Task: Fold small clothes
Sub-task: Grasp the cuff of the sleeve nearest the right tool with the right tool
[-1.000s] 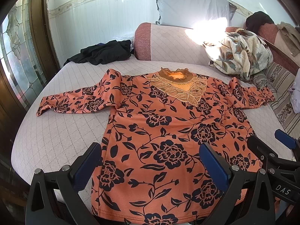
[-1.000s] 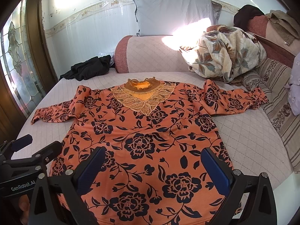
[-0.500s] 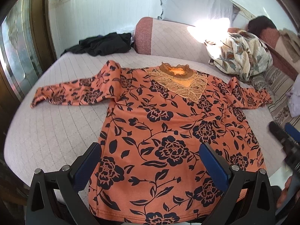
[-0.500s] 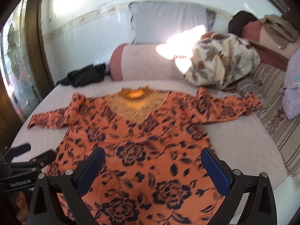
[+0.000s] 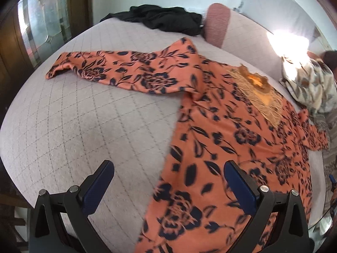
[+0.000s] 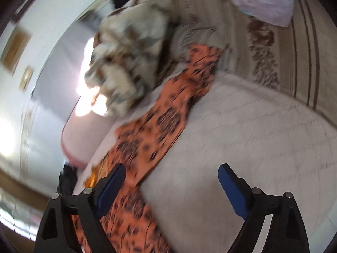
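Floral blouse [image 5: 221, 126] flat, face-up on quilted bed [image 5: 88, 126]. Left gripper [image 5: 168, 186] jaws apart, over blouse's left side seam. Right gripper [image 6: 171, 186] jaws apart, beside blouse's right sleeve [image 6: 168, 118]; view blurred. Judgement: steady both, pinch sleeve cuffs, fold toward blouse centre.

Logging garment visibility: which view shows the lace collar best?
Left wrist: the lace collar is fully visible and fairly sharp on the orange top. Right wrist shows only a blurred sliver beside a finger.
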